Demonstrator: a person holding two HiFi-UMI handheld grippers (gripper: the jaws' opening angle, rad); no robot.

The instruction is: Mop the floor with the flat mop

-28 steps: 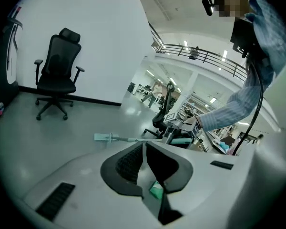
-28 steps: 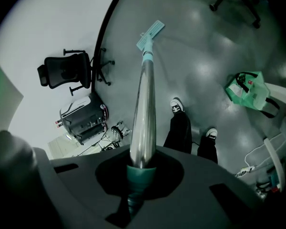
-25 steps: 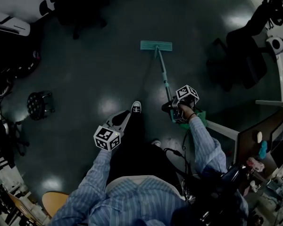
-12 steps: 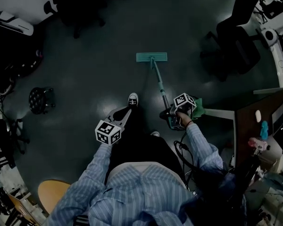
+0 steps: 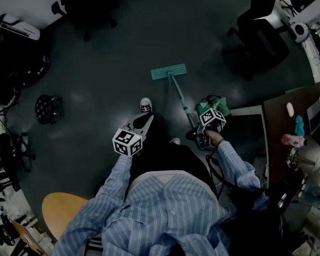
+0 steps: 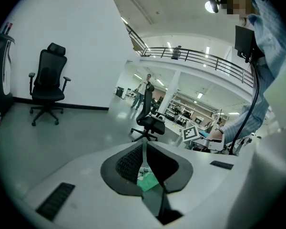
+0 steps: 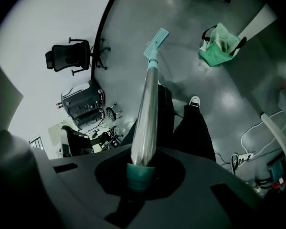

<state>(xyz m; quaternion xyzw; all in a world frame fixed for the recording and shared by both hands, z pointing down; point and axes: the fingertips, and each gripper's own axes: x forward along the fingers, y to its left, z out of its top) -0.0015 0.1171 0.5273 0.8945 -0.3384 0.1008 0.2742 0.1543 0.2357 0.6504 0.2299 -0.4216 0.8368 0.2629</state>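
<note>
Teal flat mop with silvery pole (image 5: 168,71): head lies flat on dark glossy floor (image 5: 106,84), just ahead of the person's shoe (image 5: 145,106). Right gripper (image 5: 197,134) clamped on the pole's top end. Left gripper (image 5: 145,120) closed, empty. Likely mid-stroke; the next sweep needs the pad kept flat.

Floor (image 5: 106,63) dark grey-green, shiny, bright light spots on it. Black chair (image 5: 261,36) at top right. Small round stool (image 5: 44,108) at left. Brown desk (image 5: 280,137) at right, small things on top. Round wooden seat (image 5: 61,217) at bottom left. Big white wall (image 6: 71,42); wall chair (image 6: 46,85) on wheels just beside it. Middle chair (image 6: 150,123) out on open floor. Railing (image 6: 195,56) up high, long lamps (image 6: 207,49) glowing near it.
</note>
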